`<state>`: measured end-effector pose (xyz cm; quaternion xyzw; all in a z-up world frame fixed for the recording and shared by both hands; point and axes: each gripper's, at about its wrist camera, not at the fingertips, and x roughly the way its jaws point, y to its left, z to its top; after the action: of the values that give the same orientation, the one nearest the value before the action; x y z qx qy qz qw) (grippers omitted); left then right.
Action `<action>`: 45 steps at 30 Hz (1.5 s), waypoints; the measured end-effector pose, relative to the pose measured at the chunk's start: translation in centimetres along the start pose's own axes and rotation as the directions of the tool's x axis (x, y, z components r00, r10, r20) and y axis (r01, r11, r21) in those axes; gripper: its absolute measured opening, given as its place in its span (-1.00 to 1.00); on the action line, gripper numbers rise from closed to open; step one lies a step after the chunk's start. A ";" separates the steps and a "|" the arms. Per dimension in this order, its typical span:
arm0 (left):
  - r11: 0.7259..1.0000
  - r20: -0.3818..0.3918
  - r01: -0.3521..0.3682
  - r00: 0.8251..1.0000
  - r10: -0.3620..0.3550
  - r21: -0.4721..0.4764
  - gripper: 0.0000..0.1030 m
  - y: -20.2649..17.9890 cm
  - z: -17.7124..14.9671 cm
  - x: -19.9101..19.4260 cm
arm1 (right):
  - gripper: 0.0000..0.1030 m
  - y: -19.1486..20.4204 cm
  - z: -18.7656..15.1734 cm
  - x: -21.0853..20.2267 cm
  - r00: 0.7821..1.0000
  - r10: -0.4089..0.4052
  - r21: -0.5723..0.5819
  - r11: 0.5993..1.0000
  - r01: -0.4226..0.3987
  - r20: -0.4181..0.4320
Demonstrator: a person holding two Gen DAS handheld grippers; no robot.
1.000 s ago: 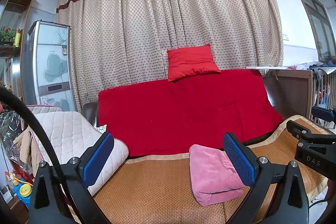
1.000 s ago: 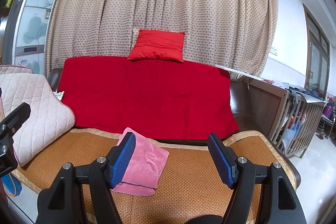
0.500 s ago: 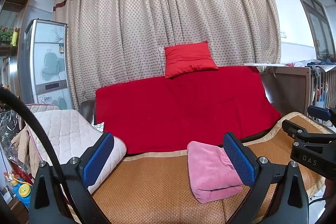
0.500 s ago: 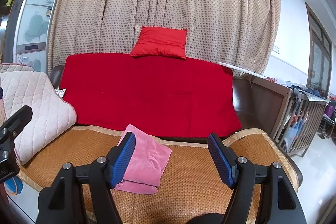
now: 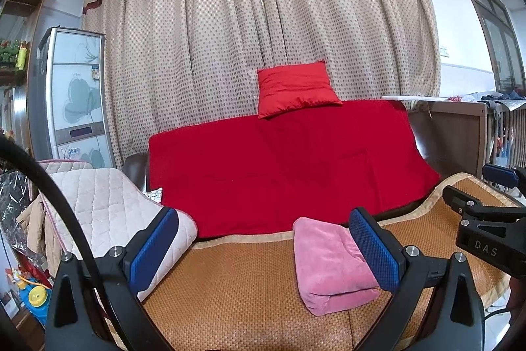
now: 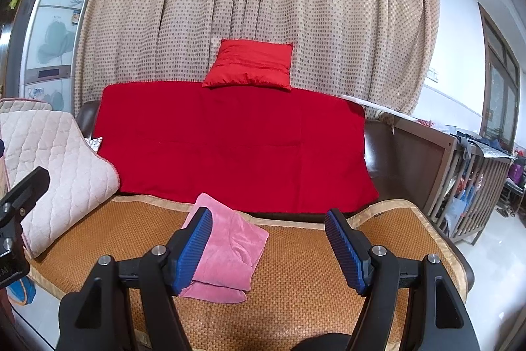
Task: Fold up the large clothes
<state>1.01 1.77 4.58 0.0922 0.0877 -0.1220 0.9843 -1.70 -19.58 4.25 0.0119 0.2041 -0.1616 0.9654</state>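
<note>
A pink garment (image 5: 328, 265) lies folded into a thick rectangle on the woven orange mat (image 5: 230, 285) of the sofa seat. It also shows in the right wrist view (image 6: 230, 249). My left gripper (image 5: 263, 249) is open and empty, held back from the seat with the garment behind its right finger. My right gripper (image 6: 269, 249) is open and empty, with the garment behind its left finger. Neither gripper touches the cloth. The right gripper's body shows at the right edge of the left wrist view (image 5: 483, 226).
A red cover (image 5: 289, 166) drapes the sofa back, with a red cushion (image 5: 296, 89) on top. A quilted beige pad (image 5: 108, 216) covers the left armrest. Dotted curtains (image 6: 263, 5) hang behind. A wooden crib (image 6: 466, 183) stands to the right, a cabinet (image 5: 72, 94) to the left.
Both grippers have drawn back and tilted up a little, so the sofa and the pink garment sit lower and farther in view. The garment has not moved. Both stay open.
</note>
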 end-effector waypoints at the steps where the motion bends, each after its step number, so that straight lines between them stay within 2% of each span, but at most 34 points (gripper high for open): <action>1: 1.000 -0.003 -0.002 1.000 0.002 0.000 1.00 0.0 -0.1 0.1 | 0.45 -0.1 0.0 0.2 1.000 0.001 0.000 1.000 -0.001 -0.002; 12: 1.000 -0.093 0.003 0.996 -0.002 0.006 1.00 -0.8 -2.3 3.9 | 0.45 -0.2 -1.6 3.6 0.998 -0.007 0.004 1.000 0.007 -0.067; 19: 1.000 -0.178 0.009 0.984 -0.007 0.012 1.00 -2.0 -4.7 7.8 | 0.45 0.0 -3.6 8.5 0.985 -0.005 -0.006 1.000 0.004 -0.171; 27: 1.000 -0.220 0.006 0.976 0.000 0.027 1.00 -2.9 -6.4 11.1 | 0.45 0.5 -5.6 12.4 0.968 -0.001 -0.018 1.000 -0.003 -0.251; 32: 1.000 -0.237 0.005 0.972 -0.001 0.017 1.00 -2.7 -6.4 12.7 | 0.45 0.8 -5.9 14.4 0.963 0.001 -0.025 1.000 -0.008 -0.269; 45: 1.000 -0.256 -0.016 0.966 0.017 0.006 1.00 -2.4 -6.4 14.6 | 0.45 1.5 -5.7 16.3 0.963 -0.006 -0.042 0.999 -0.005 -0.270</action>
<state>13.40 -2.51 -4.85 0.1100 0.2132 -0.1013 0.9655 10.66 -22.66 -7.54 0.0135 0.3371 -0.1544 0.9286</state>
